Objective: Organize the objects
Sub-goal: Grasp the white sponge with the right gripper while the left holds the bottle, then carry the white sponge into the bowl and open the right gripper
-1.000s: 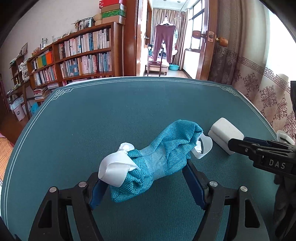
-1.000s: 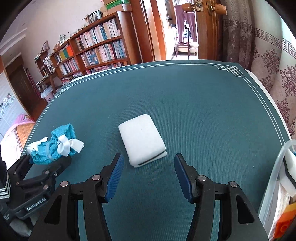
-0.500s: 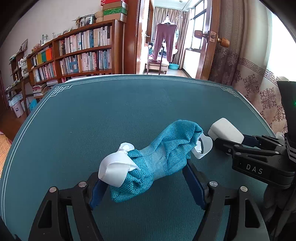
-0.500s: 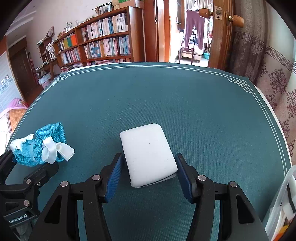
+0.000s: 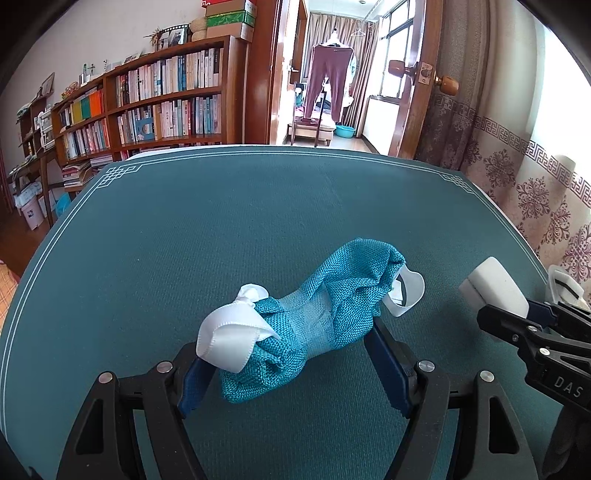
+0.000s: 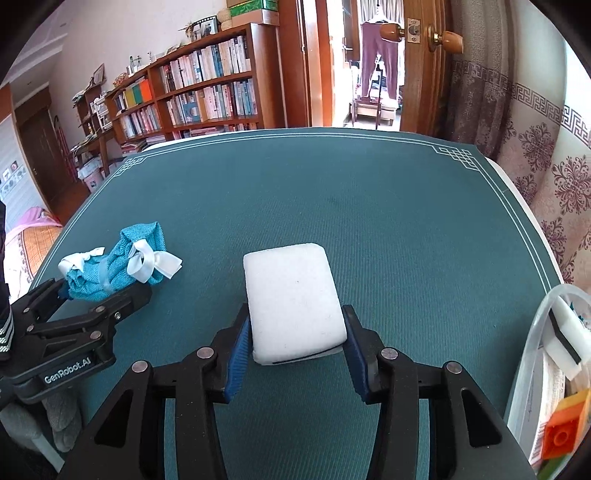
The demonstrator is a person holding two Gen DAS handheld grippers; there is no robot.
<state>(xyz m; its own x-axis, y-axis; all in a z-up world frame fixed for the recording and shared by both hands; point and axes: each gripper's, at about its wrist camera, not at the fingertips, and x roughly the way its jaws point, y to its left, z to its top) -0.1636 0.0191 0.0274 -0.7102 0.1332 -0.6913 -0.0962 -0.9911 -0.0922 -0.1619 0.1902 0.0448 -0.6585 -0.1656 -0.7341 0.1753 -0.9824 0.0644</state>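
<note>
Sponge point(image 6: 295, 302) between right tongs point(image 6: 295, 354), seemingly gripped

A: What's behind the desk point(image 6: 369, 206)?
B: A wooden bookshelf point(image 6: 207, 96) full of books, with boxes point(image 5: 225, 18) stacked on top.
A: And the doorway?
B: Open door point(image 6: 421, 66), purple trousers point(image 5: 328, 79) hanging beyond, patterned curtain point(image 6: 543, 147) at right.
</note>
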